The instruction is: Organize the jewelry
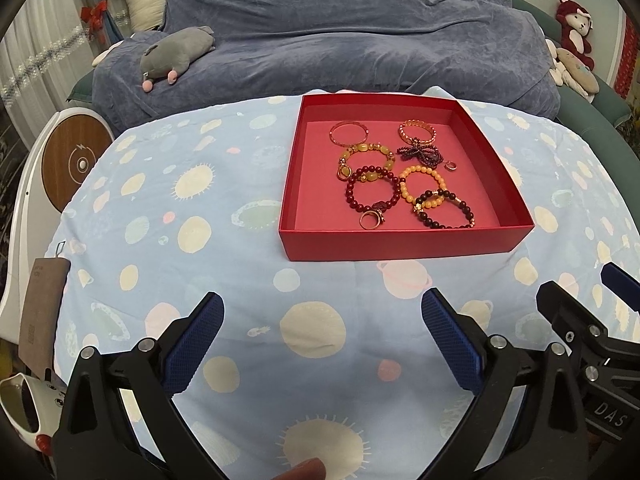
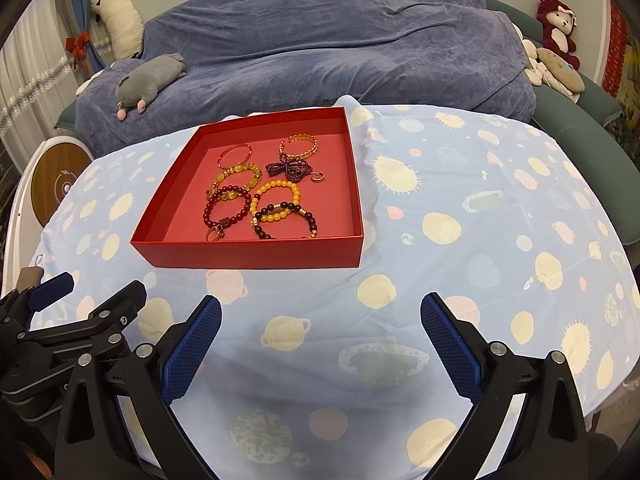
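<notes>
Behind your counter (image 1: 240,280) a rumpled slate-blue velvet blanket (image 1: 360,32) covers a sofa, with a grey plush animal with pink feet (image 1: 176,56) lying on its left end and a dark red and white plush toy (image 1: 574,28) propped at the far right. You have a pale blue cloth printed with cream suns and planets (image 2: 460,240) spread over the counter, rumpled just right of the box in the right wrist view.

On that cloth sits an open shallow square red cardboard box (image 1: 400,244), and all the jewelry you can see lies inside it. At the back lie a thin rose-gold bangle (image 1: 349,133) and a gold chain-link bangle (image 1: 417,131). Just in front of the link bangle lies a bunched dark purple small-bead strand (image 1: 420,154), with a small ring (image 1: 451,166) beside it. In the middle lie a yellow-stone bracelet (image 1: 362,156), a dark red bead bracelet (image 1: 374,192) and an orange bead bracelet (image 1: 420,184); the red one overlaps the yellow-stone one. Nearest you, a black bead bracelet with gold spacers (image 1: 448,210) overlaps the orange one, and a gold ring (image 1: 368,220) touches the red bracelet.

Your left tool (image 1: 322,344) hangs over the cloth near the box's front wall, jaws spread wide and holding nothing. Your right tool (image 2: 320,344) is just beside it, also spread wide and bare, with the box ahead to its left.
</notes>
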Demonstrator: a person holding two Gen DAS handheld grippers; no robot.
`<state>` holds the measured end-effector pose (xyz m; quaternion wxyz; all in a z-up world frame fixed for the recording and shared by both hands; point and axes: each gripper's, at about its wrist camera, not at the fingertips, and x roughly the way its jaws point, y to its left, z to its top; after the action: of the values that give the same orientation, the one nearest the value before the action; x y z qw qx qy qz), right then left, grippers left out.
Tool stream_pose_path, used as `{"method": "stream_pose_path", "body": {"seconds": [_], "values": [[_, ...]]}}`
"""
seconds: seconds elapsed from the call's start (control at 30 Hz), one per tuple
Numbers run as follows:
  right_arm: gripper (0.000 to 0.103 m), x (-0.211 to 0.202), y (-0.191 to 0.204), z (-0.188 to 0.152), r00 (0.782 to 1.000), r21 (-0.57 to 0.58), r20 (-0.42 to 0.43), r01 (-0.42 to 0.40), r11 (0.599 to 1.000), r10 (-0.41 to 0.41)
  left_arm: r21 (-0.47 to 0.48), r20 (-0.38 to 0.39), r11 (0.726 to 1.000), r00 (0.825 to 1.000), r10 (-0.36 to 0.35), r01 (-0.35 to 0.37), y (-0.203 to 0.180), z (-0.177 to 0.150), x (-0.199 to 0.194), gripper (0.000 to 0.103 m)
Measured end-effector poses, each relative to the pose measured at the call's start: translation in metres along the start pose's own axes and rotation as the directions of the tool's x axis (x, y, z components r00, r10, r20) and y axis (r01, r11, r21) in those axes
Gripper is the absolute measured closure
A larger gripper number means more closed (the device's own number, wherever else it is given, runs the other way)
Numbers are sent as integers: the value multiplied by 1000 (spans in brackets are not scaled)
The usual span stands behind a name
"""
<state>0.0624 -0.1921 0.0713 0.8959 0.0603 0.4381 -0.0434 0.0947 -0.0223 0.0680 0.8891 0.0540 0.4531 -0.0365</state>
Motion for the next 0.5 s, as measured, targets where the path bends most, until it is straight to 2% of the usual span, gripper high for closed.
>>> {"method": "stream_pose_path", "body": {"seconds": [0.5], "values": [[7, -1, 3, 1, 1000, -20, 11, 12, 1000, -11, -8, -5, 1000, 1000, 8, -8, 4, 0, 0, 8]]}}
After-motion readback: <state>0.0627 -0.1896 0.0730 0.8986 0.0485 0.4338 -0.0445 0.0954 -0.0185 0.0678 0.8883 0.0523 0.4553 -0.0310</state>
